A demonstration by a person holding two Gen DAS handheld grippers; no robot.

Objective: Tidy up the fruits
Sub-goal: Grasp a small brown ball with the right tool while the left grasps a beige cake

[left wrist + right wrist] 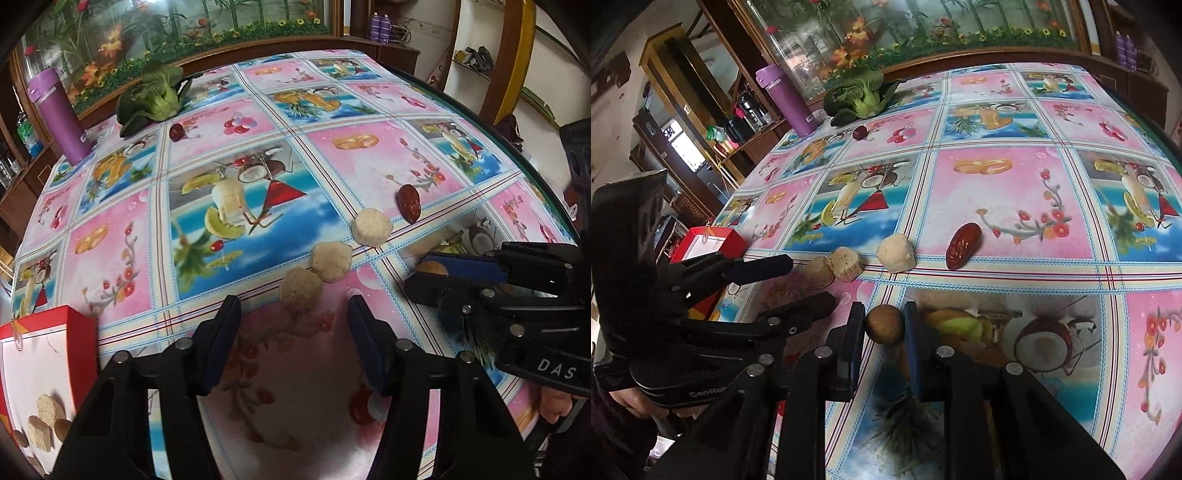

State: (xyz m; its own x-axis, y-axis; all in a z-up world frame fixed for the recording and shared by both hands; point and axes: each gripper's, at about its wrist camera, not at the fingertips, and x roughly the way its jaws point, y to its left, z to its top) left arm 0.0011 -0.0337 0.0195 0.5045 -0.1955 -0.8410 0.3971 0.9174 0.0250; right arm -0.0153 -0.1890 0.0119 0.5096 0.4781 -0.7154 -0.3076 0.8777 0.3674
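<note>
Handling: small round brown fruit (884, 325) judged light and firm, skin matte and slightly rough, so slip risk looks low; likely a thin shell, so a gentle squeeze only.
Grip point: across its widest part, pads on opposite sides, as now framed.
Right tongs (885, 328): narrowed around the brown fruit, pads at or nearly at its sides; closed on it as far as I can judge. Fruit at or just above the desk (997, 192).
Left tongs (293, 325): wide apart, holding nothing, tips just short of the nearest pale beige crumbly cake (300, 291).
Appearance: brown fruit is dull tan-brown, near-spherical, unblemished where visible.
Other items: three beige cakes lie in a diagonal row, the near two touching; wrinkled dark red date (963, 245) beside the far one.
Destination, judged: red-sided open box (40, 354) at the left desk edge, already holding similar pieces.
</note>
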